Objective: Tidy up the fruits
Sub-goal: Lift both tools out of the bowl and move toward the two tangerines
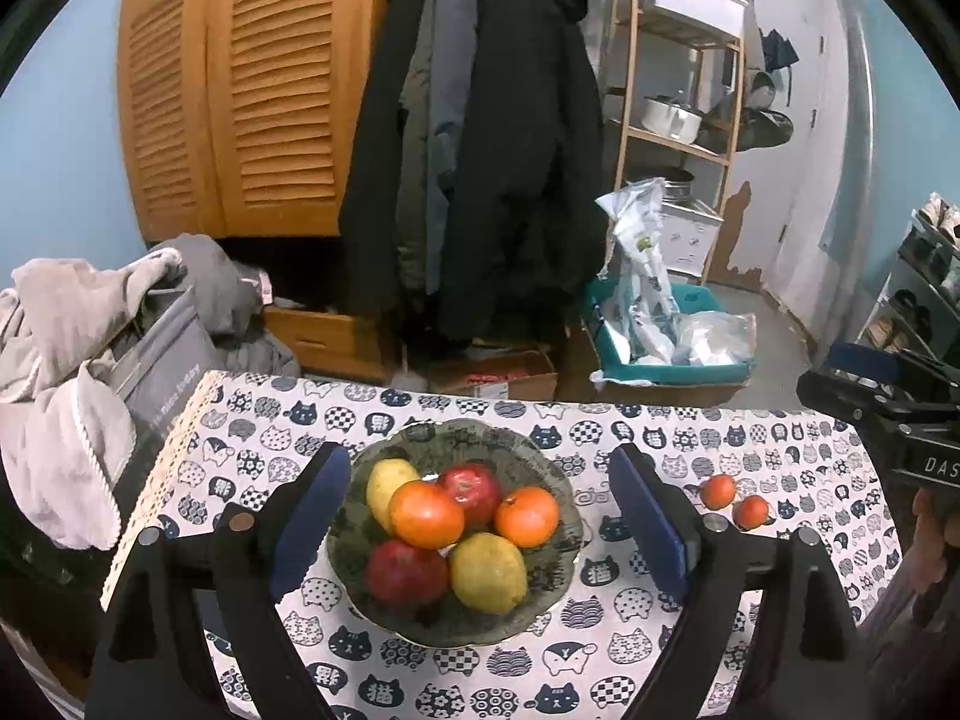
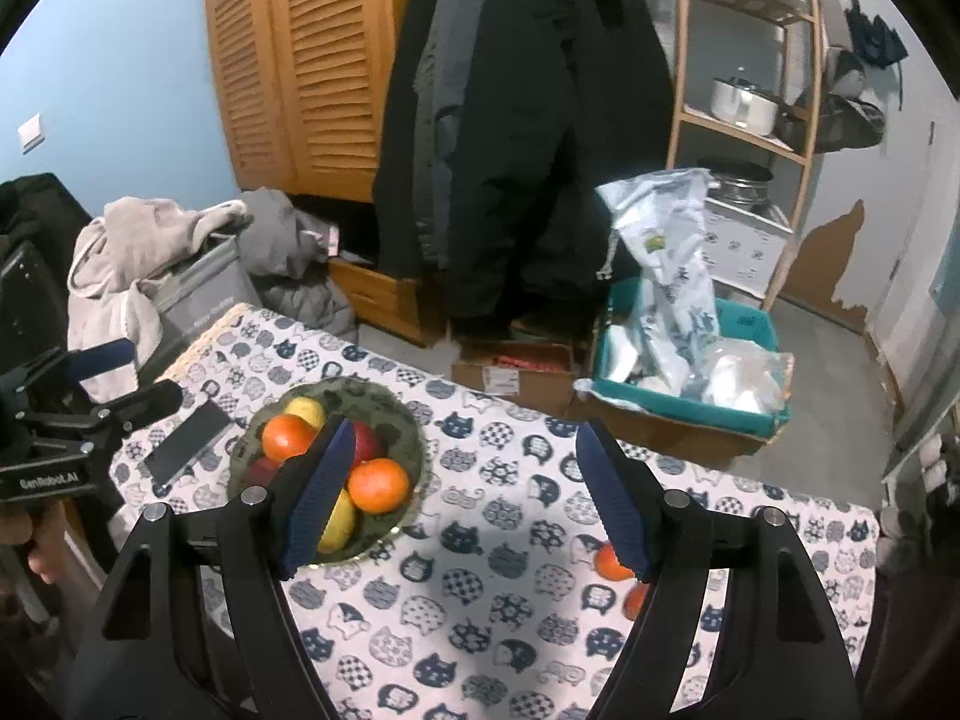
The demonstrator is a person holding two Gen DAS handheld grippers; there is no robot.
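Fruit fills my green glass bowl on the cat-print counter: oranges, red apples, lemons. Two small tangerines lie loose beside it. I hold my left tool and right tool spread wide, both empty.

Left wrist view: set just behind its own gripper's two fingers, above the near edge of the tabletop, facing obliquely down and across to the far edge; the fruit bowl sits close, centred.

Right wrist view: same mounting and downward tilt, placed further toward the tabletop's right end; bowl off to the left.

Shared: tabletop, bowl, two small oranges, hanging coats, louvred cupboard.
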